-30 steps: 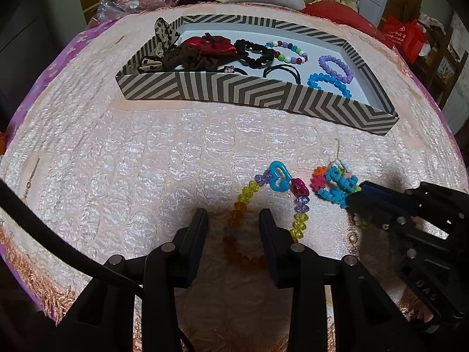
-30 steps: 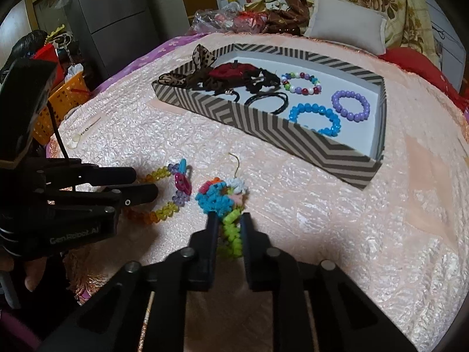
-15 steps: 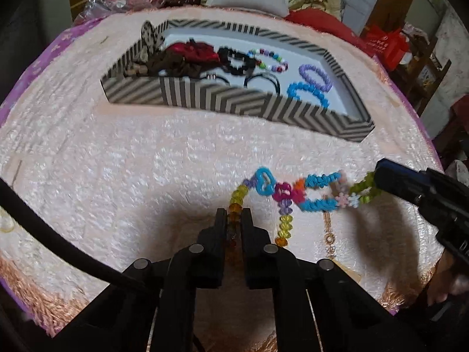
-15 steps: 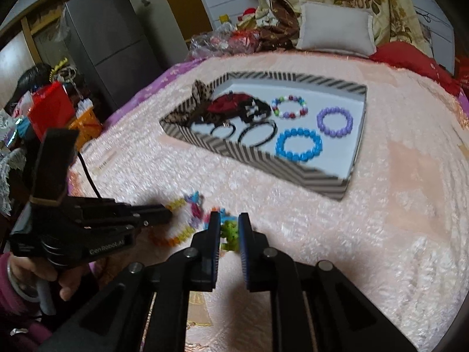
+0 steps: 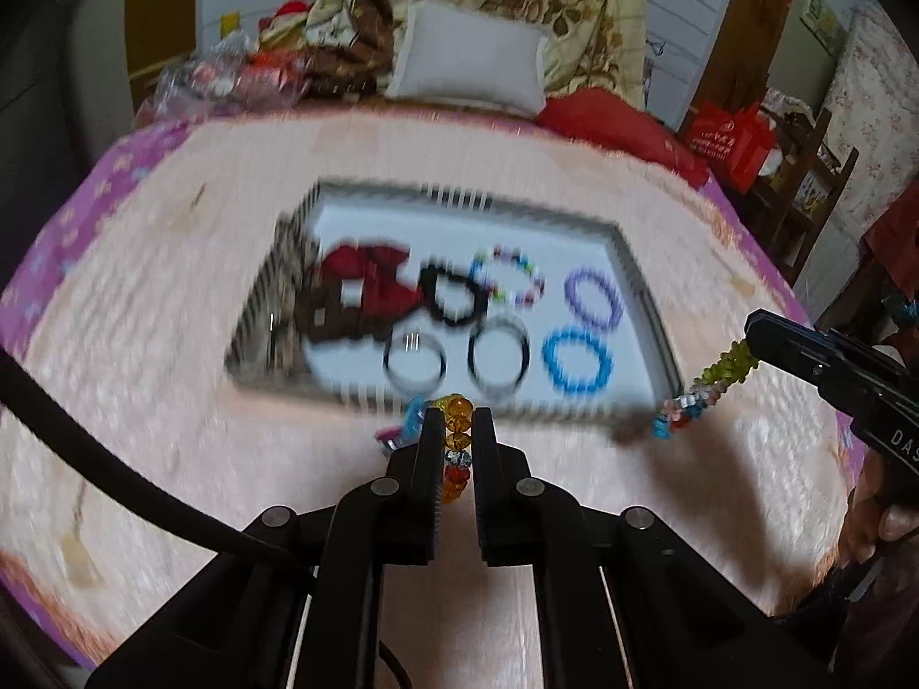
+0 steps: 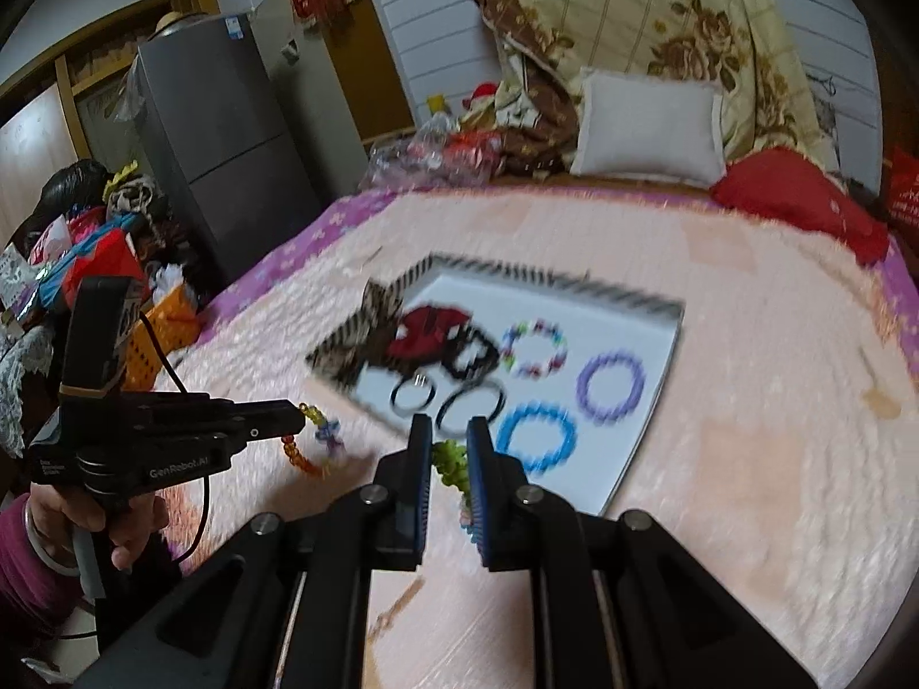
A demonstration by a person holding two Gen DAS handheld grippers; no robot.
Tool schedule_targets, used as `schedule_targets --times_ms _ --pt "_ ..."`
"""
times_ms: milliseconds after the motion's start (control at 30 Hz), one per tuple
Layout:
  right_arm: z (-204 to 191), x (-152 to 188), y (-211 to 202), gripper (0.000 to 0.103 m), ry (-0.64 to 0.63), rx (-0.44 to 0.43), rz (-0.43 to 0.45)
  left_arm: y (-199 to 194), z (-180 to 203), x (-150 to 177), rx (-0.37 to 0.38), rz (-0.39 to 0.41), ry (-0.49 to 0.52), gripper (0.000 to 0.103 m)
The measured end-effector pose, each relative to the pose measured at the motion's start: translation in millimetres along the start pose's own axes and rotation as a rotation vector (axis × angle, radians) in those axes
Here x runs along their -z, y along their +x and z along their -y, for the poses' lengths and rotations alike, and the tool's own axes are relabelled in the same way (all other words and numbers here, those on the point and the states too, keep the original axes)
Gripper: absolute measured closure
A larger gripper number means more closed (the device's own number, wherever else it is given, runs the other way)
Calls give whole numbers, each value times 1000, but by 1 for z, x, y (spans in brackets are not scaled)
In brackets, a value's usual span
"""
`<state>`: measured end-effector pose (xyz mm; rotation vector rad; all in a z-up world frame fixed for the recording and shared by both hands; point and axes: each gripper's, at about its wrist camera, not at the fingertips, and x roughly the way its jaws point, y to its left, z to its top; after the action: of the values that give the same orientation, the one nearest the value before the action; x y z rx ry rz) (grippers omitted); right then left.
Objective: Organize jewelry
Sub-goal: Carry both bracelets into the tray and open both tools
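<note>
My left gripper is shut on a bracelet of amber, orange and clear beads and holds it above the bed. My right gripper is shut on a bracelet of green and mixed bright beads, also lifted; it hangs from the right gripper's tip in the left wrist view. The striped tray lies ahead on the bed, blurred by motion. It holds blue, purple and multicolour bracelets, black hair ties and a red bow.
The pink quilted bedspread covers the bed. A white pillow and red cushion lie at the far end. A grey fridge and cluttered baskets stand left of the bed.
Both grippers closed on their bracelets on the bedspread, then lifted them clear. Both views have risen and tilted, so the tray now shows from above.
</note>
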<state>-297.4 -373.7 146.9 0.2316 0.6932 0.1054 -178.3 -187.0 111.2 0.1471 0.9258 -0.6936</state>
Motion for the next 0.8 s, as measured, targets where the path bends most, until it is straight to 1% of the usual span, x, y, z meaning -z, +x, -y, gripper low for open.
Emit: schedule_targets --times_ms 100,233,333,467,667,800 --pt "9 -26 5 91 -10 27 14 7 1 -30 -6 21 2 94" --pt "22 -52 23 91 -8 61 14 30 2 -68 -2 17 -12 94" --pt "34 -67 50 91 5 82 -7 50 2 -89 -9 10 -19 94" --pt "52 -82 87 91 26 121 -32 90 0 -119 -11 -15 -48 94" --pt "79 -95 140 91 70 136 -58 143 -11 -148 -14 -44 -107 94" --pt "101 -86 171 91 104 176 -99 170 -22 -148 -54 -77 -130 94"
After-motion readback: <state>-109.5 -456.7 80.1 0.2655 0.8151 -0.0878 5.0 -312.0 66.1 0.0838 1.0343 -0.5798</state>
